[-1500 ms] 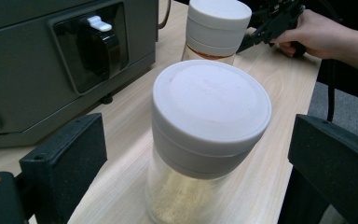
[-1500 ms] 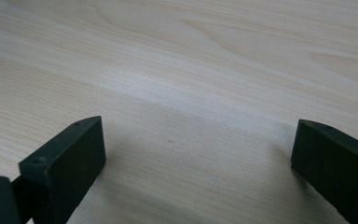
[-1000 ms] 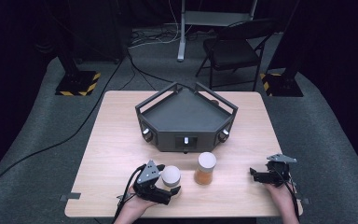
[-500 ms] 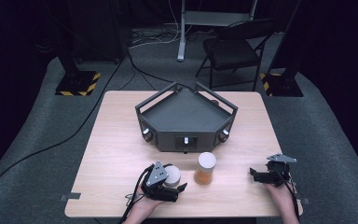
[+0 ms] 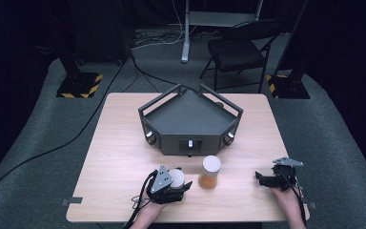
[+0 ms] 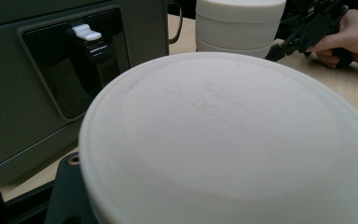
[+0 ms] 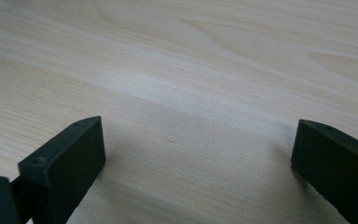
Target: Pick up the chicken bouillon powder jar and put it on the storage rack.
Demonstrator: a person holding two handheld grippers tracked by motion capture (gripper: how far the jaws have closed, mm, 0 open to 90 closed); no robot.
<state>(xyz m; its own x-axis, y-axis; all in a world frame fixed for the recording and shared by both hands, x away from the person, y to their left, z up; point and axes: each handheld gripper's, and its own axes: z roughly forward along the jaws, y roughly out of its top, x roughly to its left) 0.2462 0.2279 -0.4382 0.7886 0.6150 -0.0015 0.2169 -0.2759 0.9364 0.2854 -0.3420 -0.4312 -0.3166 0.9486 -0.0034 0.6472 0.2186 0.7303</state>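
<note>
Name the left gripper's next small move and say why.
Probably lift the white-lidded jar straight up. The left gripper has just been closing and now looks clamped on it, and the orange jar stands close beside, so a sideways move risks a knock.

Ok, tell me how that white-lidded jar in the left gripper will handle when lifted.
The jar looks rigid, with a smooth lid, so it may slip. It is round, so it would likely roll if laid down. The left gripper seems shut on it.
</note>
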